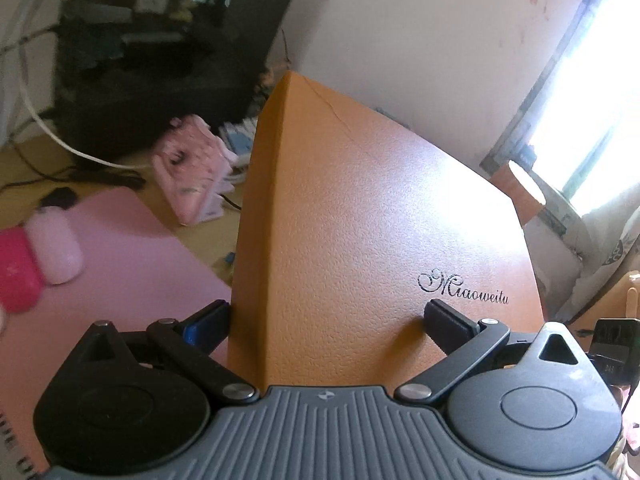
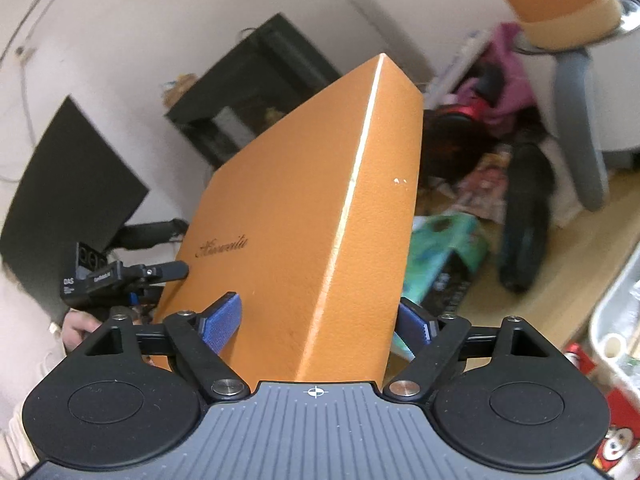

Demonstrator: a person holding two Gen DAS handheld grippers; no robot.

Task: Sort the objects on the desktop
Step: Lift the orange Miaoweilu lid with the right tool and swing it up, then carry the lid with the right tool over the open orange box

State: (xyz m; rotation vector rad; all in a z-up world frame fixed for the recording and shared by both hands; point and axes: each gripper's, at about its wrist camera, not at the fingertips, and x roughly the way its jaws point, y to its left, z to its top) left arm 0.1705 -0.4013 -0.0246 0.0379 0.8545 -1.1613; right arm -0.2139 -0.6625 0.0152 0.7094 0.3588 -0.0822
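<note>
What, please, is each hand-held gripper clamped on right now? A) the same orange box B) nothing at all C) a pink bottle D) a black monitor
A: the left hand-held gripper and the right hand-held gripper each have fingers pressed against the orange box.

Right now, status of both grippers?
Left gripper: closed on the orange box, jaws on opposite faces.
Right gripper: closed on the same orange box.
</note>
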